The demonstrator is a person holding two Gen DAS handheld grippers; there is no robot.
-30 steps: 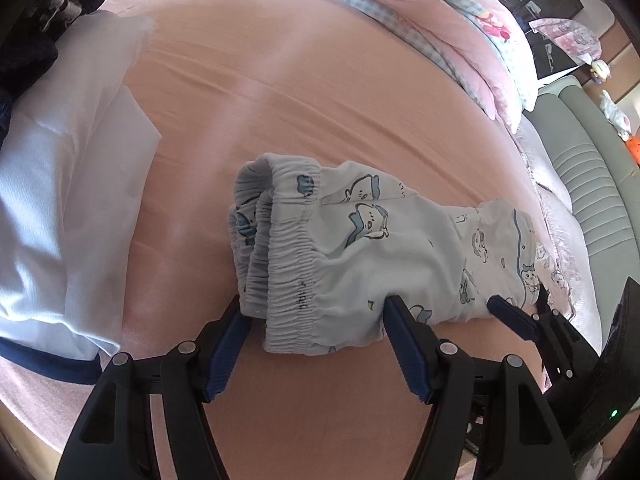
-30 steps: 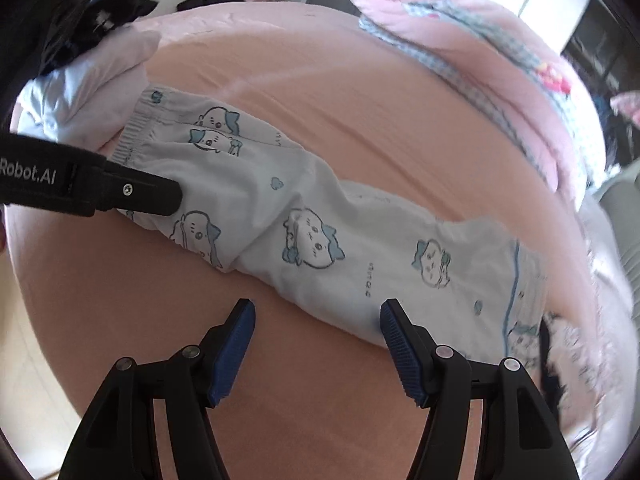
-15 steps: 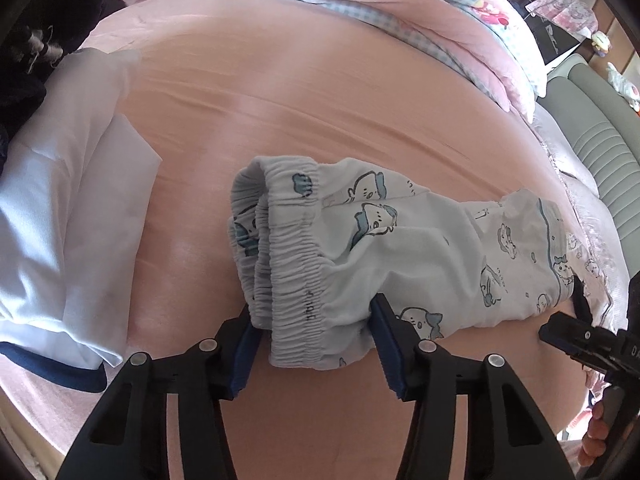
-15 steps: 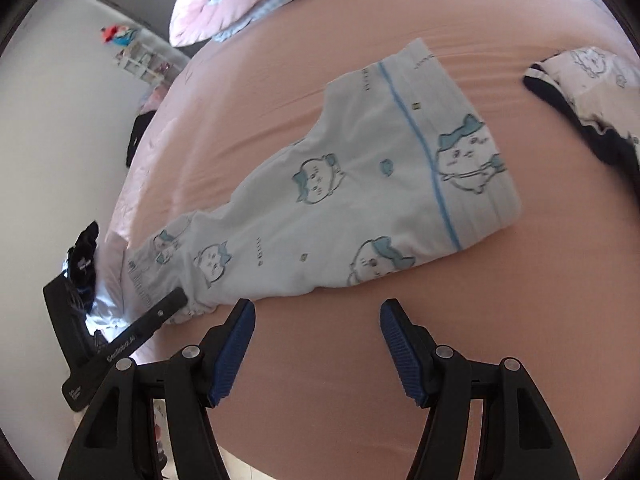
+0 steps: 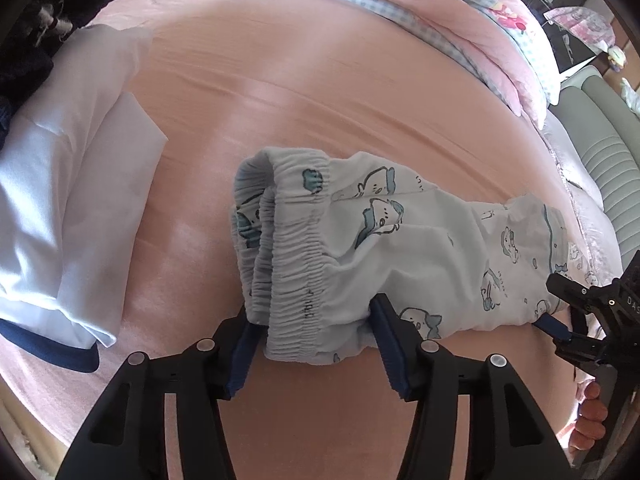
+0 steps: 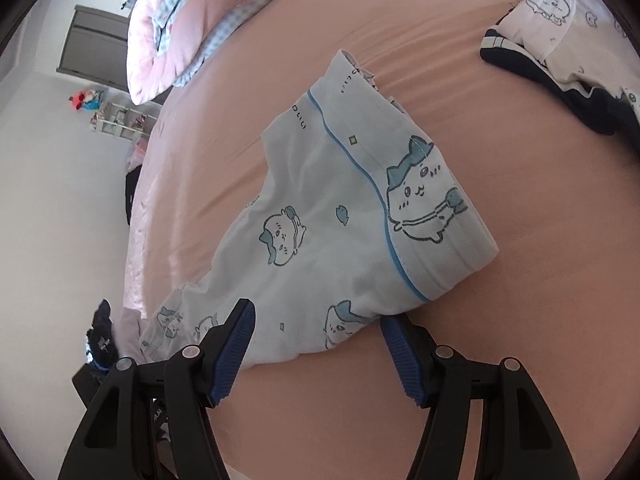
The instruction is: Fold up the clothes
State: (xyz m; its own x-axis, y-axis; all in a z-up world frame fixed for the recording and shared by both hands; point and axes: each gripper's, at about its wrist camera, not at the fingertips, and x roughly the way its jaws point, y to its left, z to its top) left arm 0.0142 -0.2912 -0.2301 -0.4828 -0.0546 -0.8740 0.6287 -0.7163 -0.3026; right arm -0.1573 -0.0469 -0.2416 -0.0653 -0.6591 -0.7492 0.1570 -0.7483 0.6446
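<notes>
I am working on the light blue pants (image 5: 380, 248) with the little cartoon animals on them. They lie long and flat across the pink bed (image 5: 320, 92), already folded in half the long way, one leg on top of the other, I think. So the first fold looks done. What is left is to fold them short, end to end, and put them away.

My left gripper (image 5: 316, 344) sits at 6 o'clock in its own view, right at the stretchy waistband (image 5: 288, 276). Its jaws are opening. The waistband edge is between them, and I judge the pads are not squeezing it now.

My right gripper (image 6: 316, 344) is at 6 o'clock in its view too, at the cuff end (image 6: 420, 232) of the pants. Its jaws are spread wide, with the near edge of the leg just between them. It pinches nothing yet.

At 9 o'clock in the left view is a white top (image 5: 68, 208), folded, so one piece looks finished. At 2 o'clock in the right view lies a dark and white garment (image 6: 560, 60), not folded yet.

I see no basket, box or drawer for clothes here.
</notes>
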